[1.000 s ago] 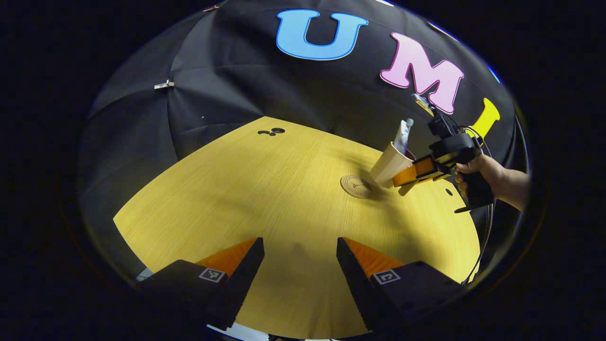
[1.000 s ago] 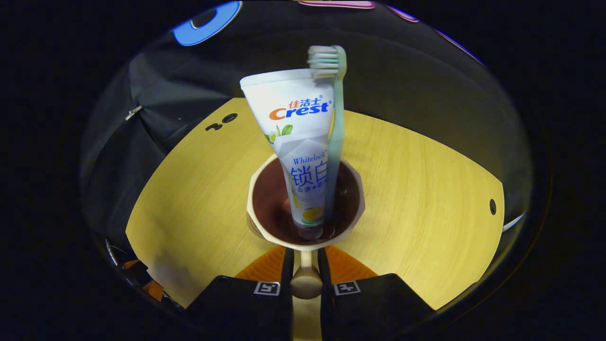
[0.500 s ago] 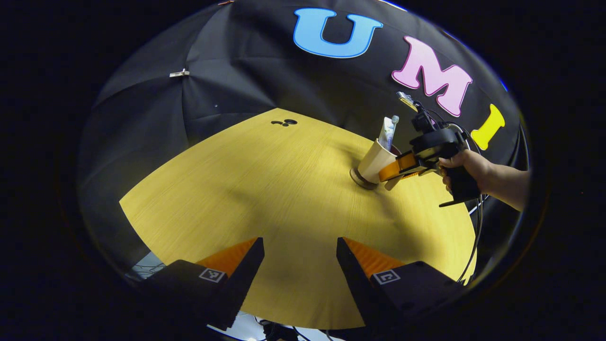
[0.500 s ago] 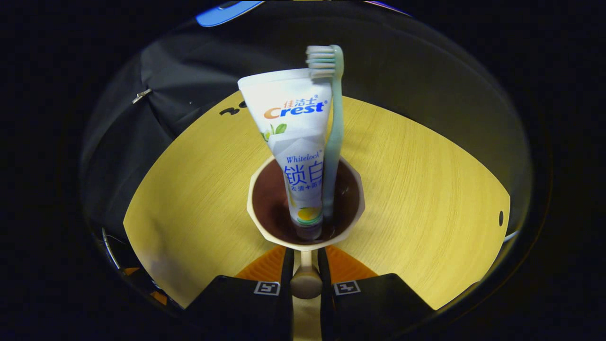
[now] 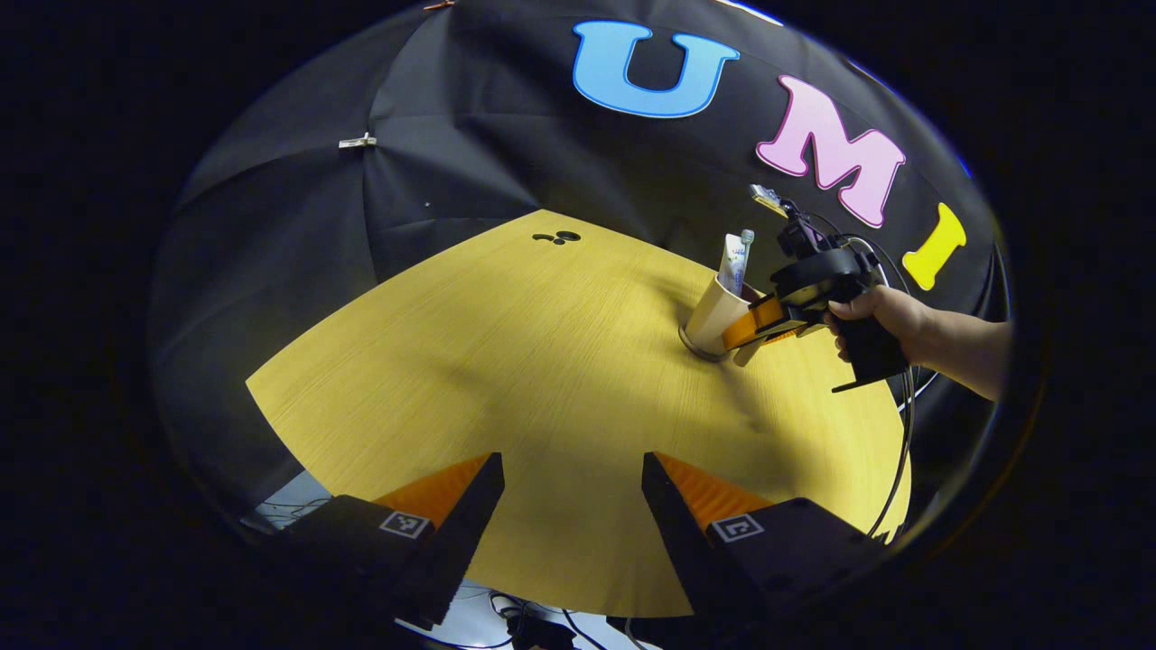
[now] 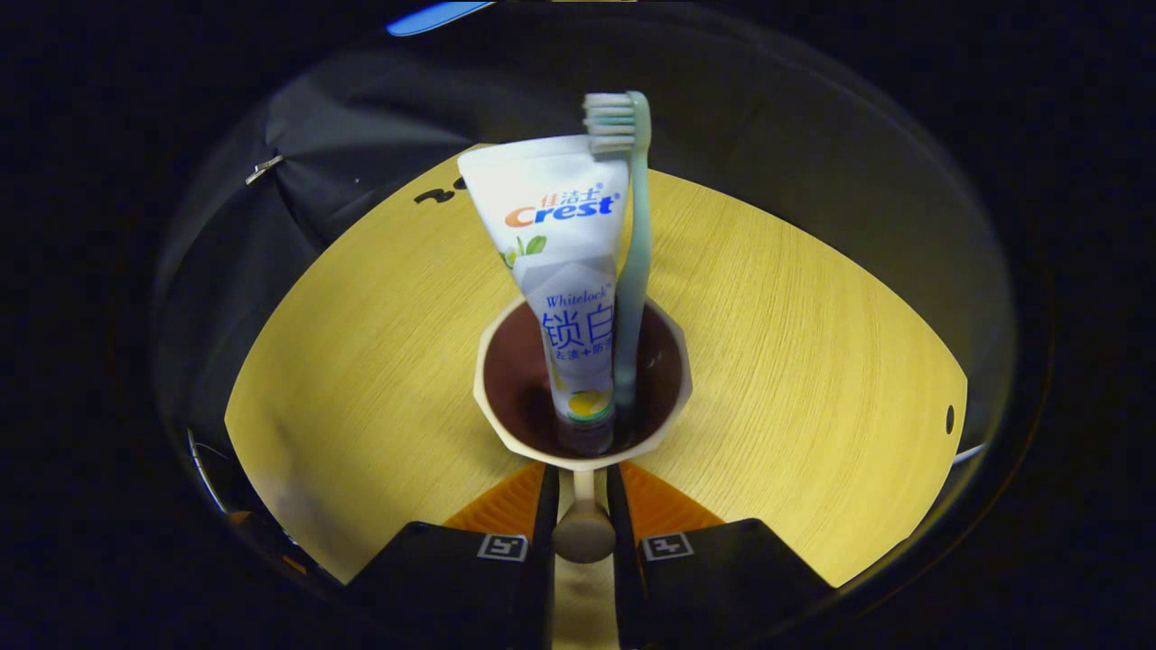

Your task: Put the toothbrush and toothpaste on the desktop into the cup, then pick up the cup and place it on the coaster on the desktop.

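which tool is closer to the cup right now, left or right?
Right. The right tool is shut on the cup's handle, with the cup just ahead of it. The left tool hangs open across the desk, far from the cup.

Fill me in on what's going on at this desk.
A person holds tongs in each hand. The right tongs are shut on the handle of a beige cup that holds a toothpaste tube and a toothbrush. In the left gripper view the cup sits tilted on the coaster on the wooden desktop. The left tongs hang open and empty near the desk's edge.
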A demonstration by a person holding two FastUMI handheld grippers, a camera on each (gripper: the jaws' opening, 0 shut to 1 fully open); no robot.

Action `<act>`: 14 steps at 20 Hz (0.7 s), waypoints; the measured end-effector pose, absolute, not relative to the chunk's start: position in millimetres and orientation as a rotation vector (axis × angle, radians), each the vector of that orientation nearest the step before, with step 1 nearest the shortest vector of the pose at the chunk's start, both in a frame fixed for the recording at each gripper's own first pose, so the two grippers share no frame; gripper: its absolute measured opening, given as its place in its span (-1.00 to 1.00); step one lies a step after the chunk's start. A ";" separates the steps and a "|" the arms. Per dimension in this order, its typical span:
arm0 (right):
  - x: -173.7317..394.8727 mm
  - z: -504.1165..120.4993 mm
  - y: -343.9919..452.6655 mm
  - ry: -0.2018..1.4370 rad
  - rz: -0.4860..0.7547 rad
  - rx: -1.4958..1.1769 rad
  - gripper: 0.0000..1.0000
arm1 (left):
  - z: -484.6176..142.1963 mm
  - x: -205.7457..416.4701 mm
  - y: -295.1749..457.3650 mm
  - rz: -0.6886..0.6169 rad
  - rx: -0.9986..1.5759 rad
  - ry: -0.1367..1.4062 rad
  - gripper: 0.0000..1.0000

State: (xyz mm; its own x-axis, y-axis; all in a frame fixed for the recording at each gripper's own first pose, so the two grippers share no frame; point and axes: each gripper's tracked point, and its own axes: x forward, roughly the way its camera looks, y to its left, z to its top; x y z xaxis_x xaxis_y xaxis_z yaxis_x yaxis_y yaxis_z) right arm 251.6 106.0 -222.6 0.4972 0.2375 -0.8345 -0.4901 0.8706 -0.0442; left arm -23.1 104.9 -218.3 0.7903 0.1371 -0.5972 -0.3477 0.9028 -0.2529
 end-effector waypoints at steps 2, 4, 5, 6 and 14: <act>246.8 -204.0 106.9 0.924 0.448 -0.280 -0.31 | -213.0 -27.2 103.5 0.261 -0.361 0.604 0.94; 236.9 -185.4 107.0 0.915 0.450 -0.252 0.27 | -201.4 -28.8 103.6 0.248 -0.351 0.592 0.95; 231.3 -176.2 104.3 0.908 0.442 -0.239 0.63 | -197.2 -31.3 102.3 0.241 -0.347 0.586 0.94; 224.9 -163.9 103.5 0.895 0.443 -0.215 0.92 | -192.0 -33.6 100.4 0.233 -0.342 0.580 0.94; 166.5 -45.8 65.2 0.651 0.352 -0.048 0.98 | -137.2 -73.2 76.5 0.130 -0.111 0.476 0.94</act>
State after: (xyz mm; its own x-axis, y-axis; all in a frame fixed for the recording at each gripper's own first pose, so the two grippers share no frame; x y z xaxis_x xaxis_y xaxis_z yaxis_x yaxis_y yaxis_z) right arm 166.5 65.2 -45.8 0.7388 0.3056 -0.6007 -0.3353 0.9398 0.0657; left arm -73.2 76.5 -137.2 0.8808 0.0991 -0.4630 -0.1508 0.9857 -0.0758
